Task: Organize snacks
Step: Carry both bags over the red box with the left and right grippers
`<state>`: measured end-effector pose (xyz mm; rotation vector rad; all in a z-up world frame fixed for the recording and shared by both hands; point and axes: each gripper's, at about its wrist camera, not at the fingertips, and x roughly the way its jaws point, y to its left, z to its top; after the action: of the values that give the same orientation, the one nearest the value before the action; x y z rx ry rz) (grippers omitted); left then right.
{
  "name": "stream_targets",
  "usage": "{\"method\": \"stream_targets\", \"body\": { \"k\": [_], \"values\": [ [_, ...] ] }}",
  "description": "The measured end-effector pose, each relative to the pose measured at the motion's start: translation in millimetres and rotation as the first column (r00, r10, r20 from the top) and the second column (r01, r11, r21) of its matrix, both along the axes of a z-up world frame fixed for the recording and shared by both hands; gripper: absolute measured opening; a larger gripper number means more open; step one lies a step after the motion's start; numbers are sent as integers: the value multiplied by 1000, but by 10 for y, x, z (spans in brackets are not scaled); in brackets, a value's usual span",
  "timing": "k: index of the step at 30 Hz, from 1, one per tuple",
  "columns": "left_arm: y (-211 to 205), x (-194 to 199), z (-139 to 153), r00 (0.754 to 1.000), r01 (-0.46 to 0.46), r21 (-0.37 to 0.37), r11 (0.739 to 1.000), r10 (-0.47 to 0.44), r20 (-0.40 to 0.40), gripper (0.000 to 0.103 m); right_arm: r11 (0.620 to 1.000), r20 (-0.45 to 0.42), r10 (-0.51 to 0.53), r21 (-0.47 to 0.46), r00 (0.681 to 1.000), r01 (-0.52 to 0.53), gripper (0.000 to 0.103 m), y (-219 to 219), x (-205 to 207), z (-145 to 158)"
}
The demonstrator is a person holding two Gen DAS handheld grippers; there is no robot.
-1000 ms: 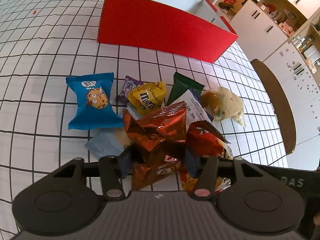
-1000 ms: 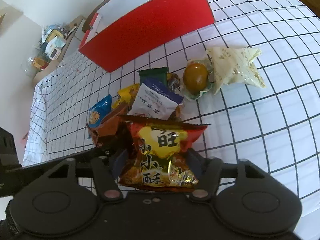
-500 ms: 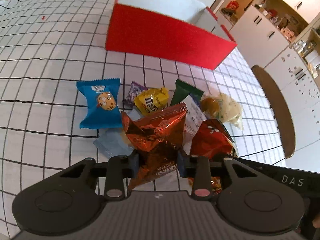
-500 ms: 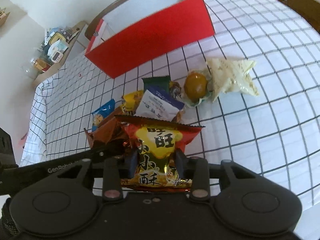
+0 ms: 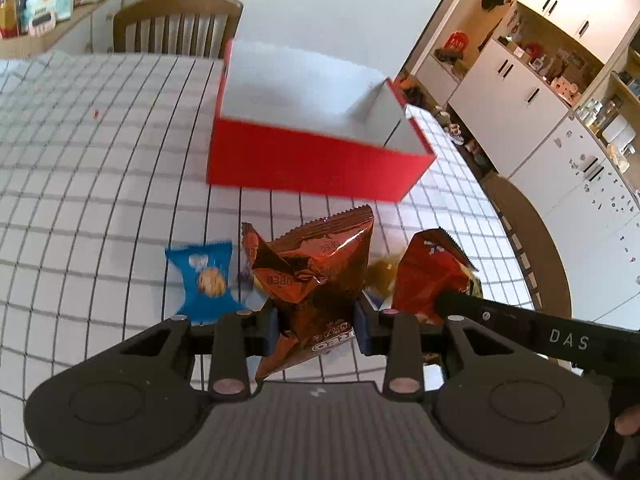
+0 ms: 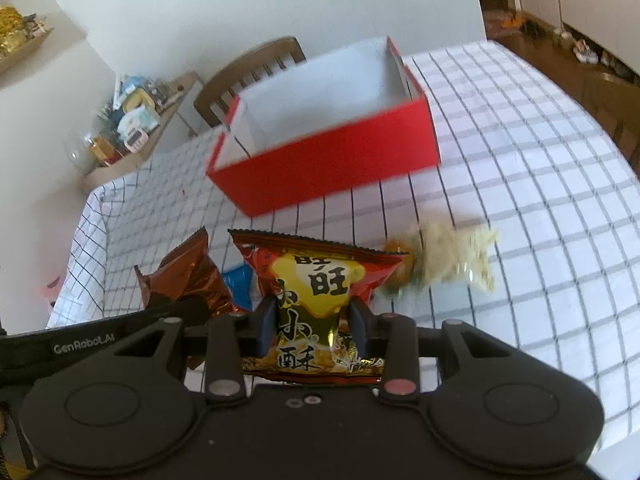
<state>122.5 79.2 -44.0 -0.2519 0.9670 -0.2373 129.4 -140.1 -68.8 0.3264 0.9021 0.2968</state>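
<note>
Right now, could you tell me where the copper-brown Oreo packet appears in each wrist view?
Left wrist view: the Oreo packet fills the lower centre, pinched in the left gripper.
Right wrist view: it shows at lower left, beside the red-and-yellow packet.
Shared landmark: the red box behind both.

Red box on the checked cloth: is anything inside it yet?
The red box shows only bare white inner walls in both wrist views; no snack is visible inside. Its near wall hides the front strip of the floor, so that part cannot be checked.
</note>
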Motion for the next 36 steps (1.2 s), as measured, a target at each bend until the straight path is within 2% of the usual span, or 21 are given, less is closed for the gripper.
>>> {"method": "stream_targets", "body": {
  "k": [10,15,22,29,36],
  "values": [
    [-150,419,500,998,-4,57,998,1,59,35,998,100,49,-38,994,-45,38,-36,428,461],
    [-257,789,725,997,-15,95,995,7,79,35,995,146,79,-66,986,-70,38,-57,757,671],
    [-347,1404,891,995,-55,165,985,41,87,35,992,174,95,-103,980,-78,38,-60,1298,825],
    [-405,2006,872,996,-72,261,963,53,77,35,982,182,127,-165,975,-97,38,31,1877,808],
    [-473,2486,559,999,-36,331,943,39,-2,35,964,131,163,-231,978,-130,38,171,2316,564]
  ]
}}
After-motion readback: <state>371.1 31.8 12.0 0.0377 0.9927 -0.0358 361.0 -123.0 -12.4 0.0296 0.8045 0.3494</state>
